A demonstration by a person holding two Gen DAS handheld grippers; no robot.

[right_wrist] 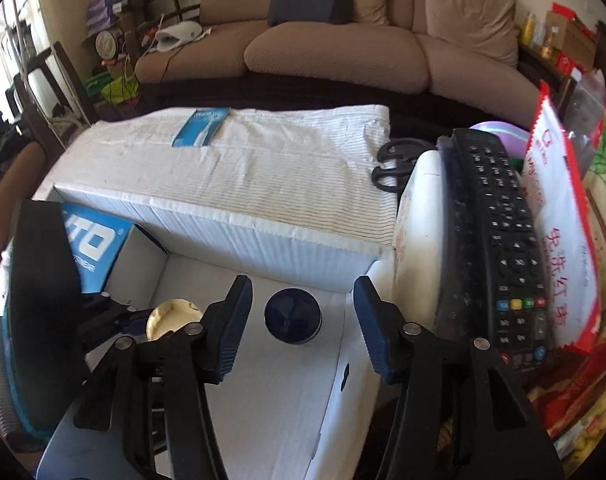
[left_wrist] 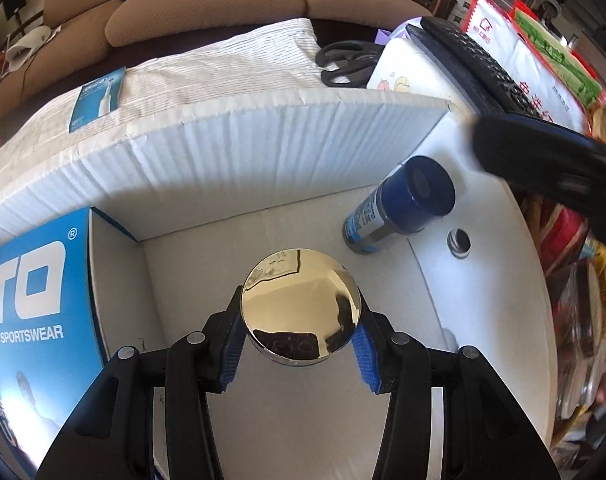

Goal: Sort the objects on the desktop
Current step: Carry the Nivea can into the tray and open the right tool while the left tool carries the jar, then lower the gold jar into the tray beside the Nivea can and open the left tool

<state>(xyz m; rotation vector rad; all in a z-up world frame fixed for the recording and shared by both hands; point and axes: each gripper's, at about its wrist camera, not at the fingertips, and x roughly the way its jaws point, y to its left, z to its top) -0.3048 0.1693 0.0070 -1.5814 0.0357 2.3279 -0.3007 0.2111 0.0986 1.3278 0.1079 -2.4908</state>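
Note:
My left gripper [left_wrist: 301, 300] is shut on a round, shiny gold-topped jar [left_wrist: 299, 304], its blue pads pressing both sides. It holds the jar low inside an open white cardboard box [left_wrist: 263, 160]. A bottle with a dark blue cap [left_wrist: 399, 204] stands on the box floor at the right. In the right wrist view my right gripper [right_wrist: 303, 284] hangs open above that blue-capped bottle [right_wrist: 293, 316], with its pads clear of the cap on both sides. The left gripper [right_wrist: 135, 316] with the gold jar [right_wrist: 171, 318] shows at the left.
A blue printed box flap [left_wrist: 31, 300] stands at the left. Behind the box lies a striped white cloth [right_wrist: 263, 152] with a blue toothbrush pack [right_wrist: 201, 126]. Black scissors [right_wrist: 395, 164], two remote controls [right_wrist: 499, 232] and snack bags [right_wrist: 559, 220] crowd the right side.

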